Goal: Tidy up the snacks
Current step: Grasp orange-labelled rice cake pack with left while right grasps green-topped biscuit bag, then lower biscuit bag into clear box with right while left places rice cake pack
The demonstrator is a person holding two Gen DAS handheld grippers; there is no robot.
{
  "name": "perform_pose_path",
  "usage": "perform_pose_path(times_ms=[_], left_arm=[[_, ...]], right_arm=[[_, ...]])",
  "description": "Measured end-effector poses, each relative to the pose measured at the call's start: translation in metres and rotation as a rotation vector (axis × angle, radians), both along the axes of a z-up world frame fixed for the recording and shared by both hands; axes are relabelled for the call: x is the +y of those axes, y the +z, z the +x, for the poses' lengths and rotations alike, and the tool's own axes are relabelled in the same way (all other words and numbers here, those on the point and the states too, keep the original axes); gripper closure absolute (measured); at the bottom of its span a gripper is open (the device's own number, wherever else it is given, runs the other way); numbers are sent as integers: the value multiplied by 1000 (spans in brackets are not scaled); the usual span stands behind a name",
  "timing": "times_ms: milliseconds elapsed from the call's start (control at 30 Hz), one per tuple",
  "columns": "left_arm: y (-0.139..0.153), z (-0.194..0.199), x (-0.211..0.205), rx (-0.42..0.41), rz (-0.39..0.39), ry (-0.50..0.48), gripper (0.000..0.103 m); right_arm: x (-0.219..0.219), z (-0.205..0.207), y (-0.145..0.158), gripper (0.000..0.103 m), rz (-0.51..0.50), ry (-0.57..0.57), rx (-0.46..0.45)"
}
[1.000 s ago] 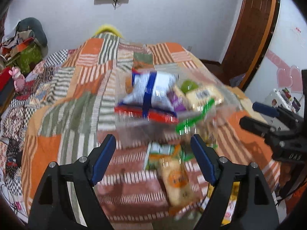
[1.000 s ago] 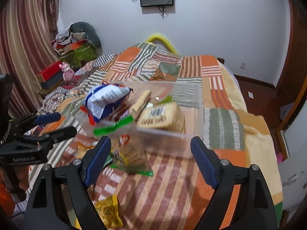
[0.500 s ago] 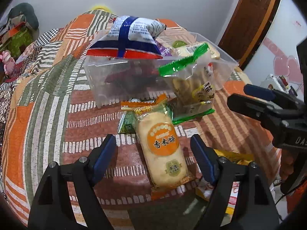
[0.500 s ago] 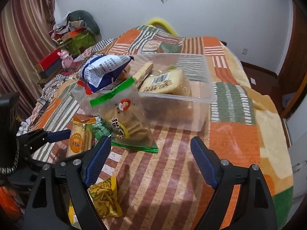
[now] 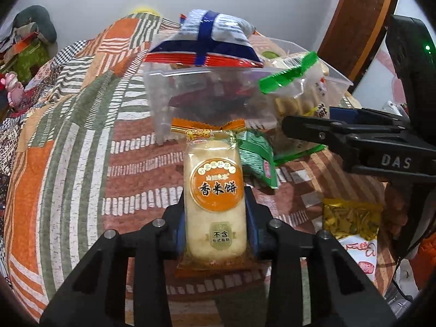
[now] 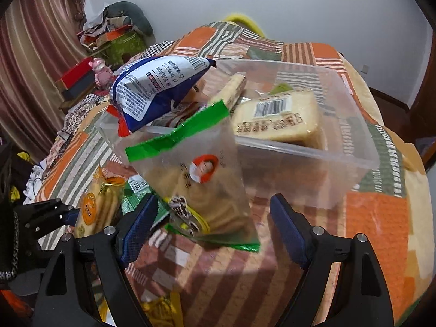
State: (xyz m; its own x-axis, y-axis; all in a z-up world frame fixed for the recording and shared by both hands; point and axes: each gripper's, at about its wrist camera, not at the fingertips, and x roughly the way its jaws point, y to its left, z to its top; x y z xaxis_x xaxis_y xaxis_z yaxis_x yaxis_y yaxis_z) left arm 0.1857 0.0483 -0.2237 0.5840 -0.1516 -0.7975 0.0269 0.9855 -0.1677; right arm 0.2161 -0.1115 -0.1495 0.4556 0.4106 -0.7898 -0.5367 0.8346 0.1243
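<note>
We have the left gripper [image 5: 215, 234] clamped on the rice cake pack [image 5: 214, 196], which lies on the quilt [image 5: 81, 147] at 6 o'clock from the bin [image 5: 207, 95]. Right gripper [image 6: 209, 231] gapes wide at the cookie bag [image 6: 196, 182], which leans on the bin wall. We lift straight, keep the squeeze light so the cakes don't crack, clear the rim and drop it at 1 o'clock, where the bin looks emptier.

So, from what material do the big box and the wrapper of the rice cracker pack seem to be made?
The big box looks like clear, slightly frosted rigid plastic: the snacks and the quilt show through its walls. The rice cracker pack, held in the left tongs, seems wrapped in thin glossy plastic film, transparent over the crackers, with a crimped orange end.
</note>
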Motion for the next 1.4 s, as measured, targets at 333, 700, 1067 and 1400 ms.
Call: perform_pose_path(times_ms=[333, 700, 1067, 1400], left_arm=[[35, -3, -2, -82, 23, -8, 69], [84, 9, -18, -187, 39, -46, 69], [115, 51, -41, -270, 22, -82, 68], [124, 101, -51, -294, 23, -87, 68]], right_arm=[[-11, -13, 12, 62, -27, 17, -59], [-47, -19, 52, 65, 32, -52, -135], [-65, -1, 79, 65, 80, -128, -208], [-63, 30, 90, 65, 95, -162, -259]])
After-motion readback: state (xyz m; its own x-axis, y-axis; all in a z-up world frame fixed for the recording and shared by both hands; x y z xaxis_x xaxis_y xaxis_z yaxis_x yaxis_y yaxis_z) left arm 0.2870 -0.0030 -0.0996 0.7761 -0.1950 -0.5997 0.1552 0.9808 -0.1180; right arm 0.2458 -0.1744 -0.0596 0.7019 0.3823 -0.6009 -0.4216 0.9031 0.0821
